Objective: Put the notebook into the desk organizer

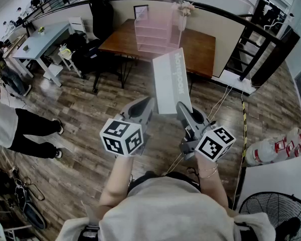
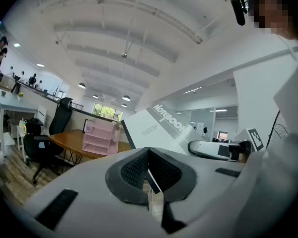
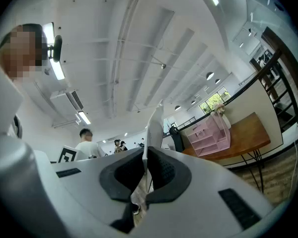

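Note:
A grey-white notebook (image 1: 171, 82) is held upright in the air in front of me, its printed cover facing up. My left gripper (image 1: 149, 103) is shut on its lower left edge. My right gripper (image 1: 182, 108) is shut on its lower right edge. In the left gripper view the notebook (image 2: 161, 128) runs down between the closed pads of the left gripper (image 2: 149, 170). The right gripper view shows the notebook (image 3: 154, 133) edge-on, clamped in the right gripper (image 3: 145, 170). The pink desk organizer (image 1: 155, 31) stands far ahead on a brown table (image 1: 200, 46), well apart from both grippers.
A black office chair (image 1: 85, 54) and a white desk (image 1: 40, 39) stand left of the brown table. A person (image 1: 20, 129) stands at the left. Water bottles (image 1: 276, 149) and a fan (image 1: 271, 215) are at the right. A cable (image 1: 220, 102) crosses the wooden floor.

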Tool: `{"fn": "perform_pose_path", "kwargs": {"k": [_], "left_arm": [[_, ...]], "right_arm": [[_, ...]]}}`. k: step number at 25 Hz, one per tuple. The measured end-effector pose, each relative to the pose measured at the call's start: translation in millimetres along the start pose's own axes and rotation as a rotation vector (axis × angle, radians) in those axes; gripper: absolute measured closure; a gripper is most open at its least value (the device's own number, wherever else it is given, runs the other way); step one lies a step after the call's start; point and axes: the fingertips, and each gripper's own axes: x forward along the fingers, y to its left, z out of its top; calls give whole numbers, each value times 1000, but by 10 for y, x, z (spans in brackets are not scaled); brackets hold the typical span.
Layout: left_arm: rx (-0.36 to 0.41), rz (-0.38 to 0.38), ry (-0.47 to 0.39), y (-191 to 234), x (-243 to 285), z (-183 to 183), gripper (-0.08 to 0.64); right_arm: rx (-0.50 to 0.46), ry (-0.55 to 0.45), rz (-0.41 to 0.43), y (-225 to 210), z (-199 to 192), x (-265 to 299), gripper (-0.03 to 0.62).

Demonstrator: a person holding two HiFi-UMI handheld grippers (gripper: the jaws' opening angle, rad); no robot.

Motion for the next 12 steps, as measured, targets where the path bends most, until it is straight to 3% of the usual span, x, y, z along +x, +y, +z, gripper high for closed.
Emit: {"fn": "perform_pose_path", "kwargs": {"k": [4,12], "left_arm": [[-30,17,26,78,-44,-136,558],[-11,39,-1,121,-102,-118,558]], "right_arm": [[34,3,9,70,-124,93,575],[-1,9,2,165,-178,105,577]]}}
